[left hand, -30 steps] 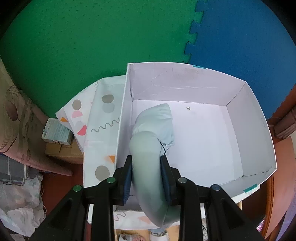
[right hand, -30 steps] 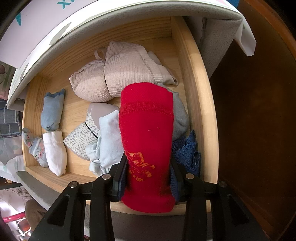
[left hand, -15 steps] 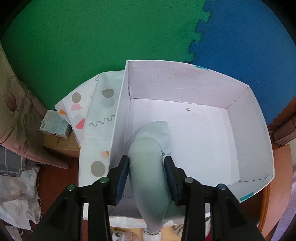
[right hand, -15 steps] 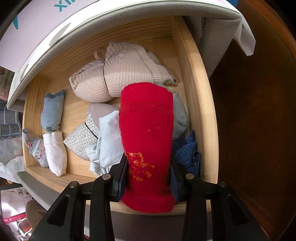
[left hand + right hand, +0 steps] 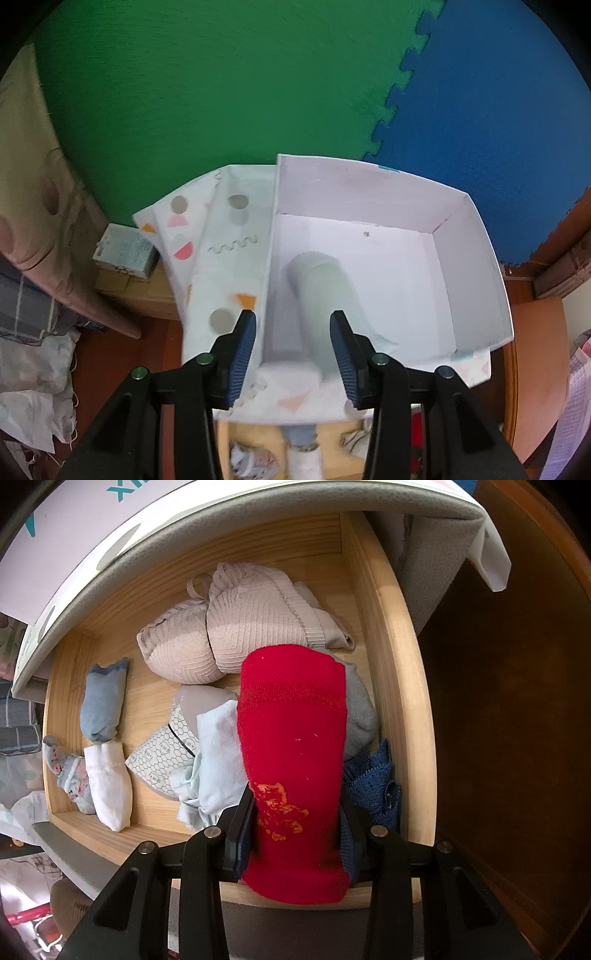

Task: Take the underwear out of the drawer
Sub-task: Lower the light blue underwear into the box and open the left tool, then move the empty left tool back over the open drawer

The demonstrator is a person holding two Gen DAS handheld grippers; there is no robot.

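My left gripper (image 5: pixel 291 350) hangs open above the near left corner of a white cardboard box (image 5: pixel 472 258). A pale green rolled garment (image 5: pixel 321 291) lies blurred inside the box between and beyond the fingers, and the left pad stands well clear of it. In the right wrist view my right gripper (image 5: pixel 295 834) is shut on a red garment (image 5: pixel 291 720) with an orange print, held over the open wooden drawer (image 5: pixel 391 686) and pointing straight down.
The drawer holds beige bras (image 5: pixel 229 635), a light blue garment (image 5: pixel 218 753), dark blue lace (image 5: pixel 373 779), a blue sock roll (image 5: pixel 103 701) and a white sock (image 5: pixel 109 779). A patterned lid (image 5: pixel 221 258) lies left of the box, on a green mat (image 5: pixel 221 92).
The left gripper's jaws have spread off the pale green roll, and the gripper has lifted and drawn back from the box. The right gripper and red garment have not moved.
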